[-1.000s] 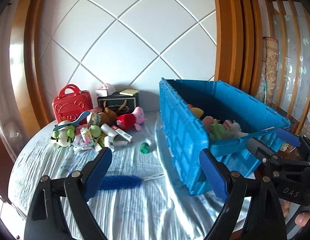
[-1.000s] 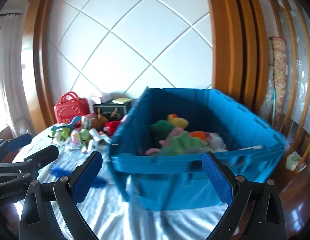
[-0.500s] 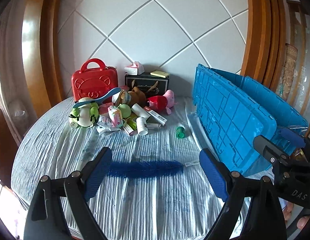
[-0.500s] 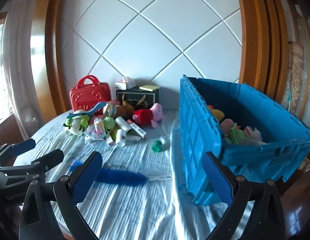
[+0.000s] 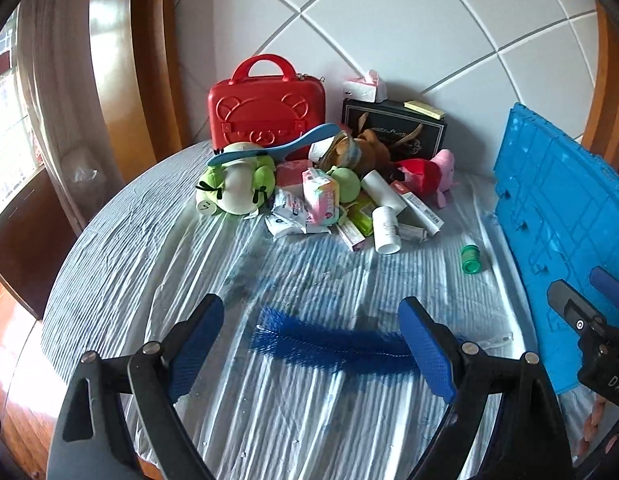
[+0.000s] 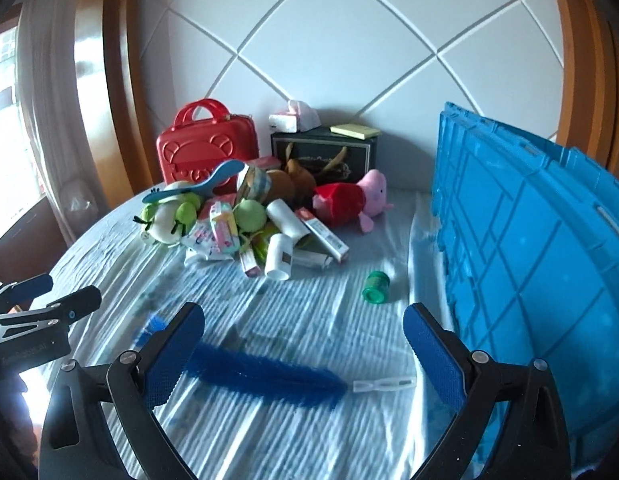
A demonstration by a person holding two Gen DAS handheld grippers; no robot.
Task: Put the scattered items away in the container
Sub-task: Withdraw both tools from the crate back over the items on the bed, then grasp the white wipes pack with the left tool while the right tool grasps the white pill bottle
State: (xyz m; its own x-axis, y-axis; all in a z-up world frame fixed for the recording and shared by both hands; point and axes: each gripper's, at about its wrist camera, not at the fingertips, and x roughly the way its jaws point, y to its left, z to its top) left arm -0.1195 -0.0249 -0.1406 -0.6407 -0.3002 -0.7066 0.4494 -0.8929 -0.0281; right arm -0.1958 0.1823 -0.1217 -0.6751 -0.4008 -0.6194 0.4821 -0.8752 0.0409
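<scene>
A blue bristle brush [image 5: 329, 346] with a clear handle lies on the table just ahead of both grippers; it also shows in the right wrist view [image 6: 269, 378]. My left gripper [image 5: 313, 344] is open and empty, just above it. My right gripper [image 6: 303, 346] is open and empty over the same brush. The blue crate [image 6: 529, 248] stands at the right; its side wall shows in the left wrist view [image 5: 557, 216]. A pile of toys and packets [image 5: 321, 196] lies at the back, with a small green jar [image 6: 375, 287] apart from it.
A red case [image 5: 267, 104] and a black box [image 5: 393, 130] with a tissue pack and yellow notes on top stand against the tiled wall. The round table [image 5: 149, 248] has a wrinkled cover. Wooden frames flank both sides.
Both grippers swung left, away from the crate's inside, and came down towards the table. The blue brush now lies close between their fingers. Both stayed open.
</scene>
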